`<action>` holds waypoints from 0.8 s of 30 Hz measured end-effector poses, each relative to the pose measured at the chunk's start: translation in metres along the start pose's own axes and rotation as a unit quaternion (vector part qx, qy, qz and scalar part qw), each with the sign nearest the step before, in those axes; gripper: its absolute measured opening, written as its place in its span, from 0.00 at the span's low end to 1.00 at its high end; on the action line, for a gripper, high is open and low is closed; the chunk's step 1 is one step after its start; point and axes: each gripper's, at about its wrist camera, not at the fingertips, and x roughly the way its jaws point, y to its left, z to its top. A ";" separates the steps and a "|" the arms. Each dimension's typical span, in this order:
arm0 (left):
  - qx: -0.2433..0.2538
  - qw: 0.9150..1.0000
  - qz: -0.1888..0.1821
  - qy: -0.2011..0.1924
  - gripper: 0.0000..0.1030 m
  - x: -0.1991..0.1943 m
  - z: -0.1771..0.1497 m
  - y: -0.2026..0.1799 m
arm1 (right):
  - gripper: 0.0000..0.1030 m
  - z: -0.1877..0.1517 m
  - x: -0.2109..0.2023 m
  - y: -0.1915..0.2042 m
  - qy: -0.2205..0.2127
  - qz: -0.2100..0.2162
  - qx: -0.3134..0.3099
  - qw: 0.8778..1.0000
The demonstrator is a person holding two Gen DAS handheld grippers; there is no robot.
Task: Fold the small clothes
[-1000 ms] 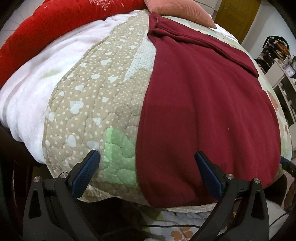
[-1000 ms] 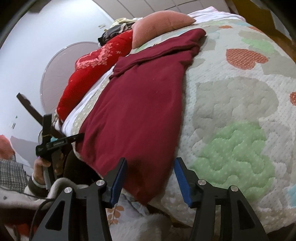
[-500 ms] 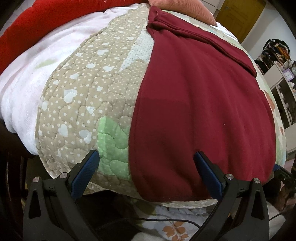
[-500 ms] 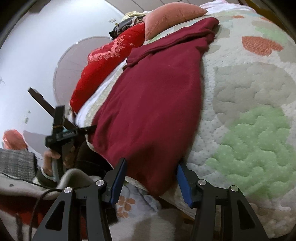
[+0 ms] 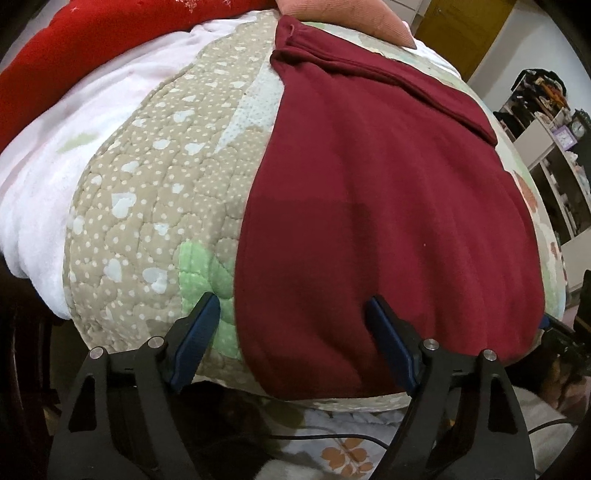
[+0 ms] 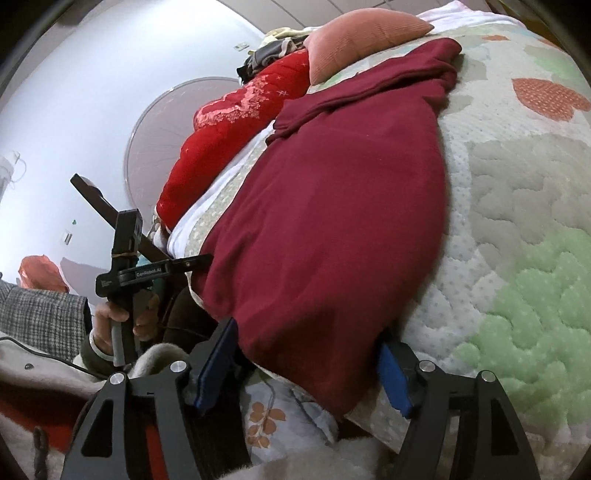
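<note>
A dark red garment (image 5: 384, 206) lies spread flat on a quilted bedspread (image 5: 155, 206), its hem hanging over the near edge of the bed; it also shows in the right wrist view (image 6: 332, 221). My left gripper (image 5: 295, 332) is open, its blue pads either side of the garment's near left corner. My right gripper (image 6: 306, 365) is open, its pads straddling the garment's near right corner. The left gripper also shows in the right wrist view (image 6: 155, 273), held in a hand.
A bright red blanket (image 5: 92, 48) and white fleece (image 5: 55, 155) lie on the bed's left side. A pink cushion (image 5: 351, 14) sits at the head. Shelves (image 5: 554, 158) stand at the right. A floral sheet (image 5: 340, 443) hangs below the bed edge.
Both grippers have moved in toward the garment's near hem; the corners now sit between the open pads. The right gripper's pads are spread wider than before.
</note>
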 end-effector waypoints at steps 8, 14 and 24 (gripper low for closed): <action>0.006 1.000 0.001 -0.001 0.80 0.003 -0.001 -0.004 | 0.67 0.002 0.001 0.000 0.000 0.002 -0.002 1.000; 0.002 1.000 0.001 0.000 0.80 0.003 0.000 -0.004 | 0.55 0.003 -0.001 -0.001 -0.008 0.004 0.009 1.000; 0.003 1.000 0.000 0.002 0.79 0.002 0.000 -0.004 | 0.45 0.006 0.007 -0.002 -0.006 0.026 0.012 1.000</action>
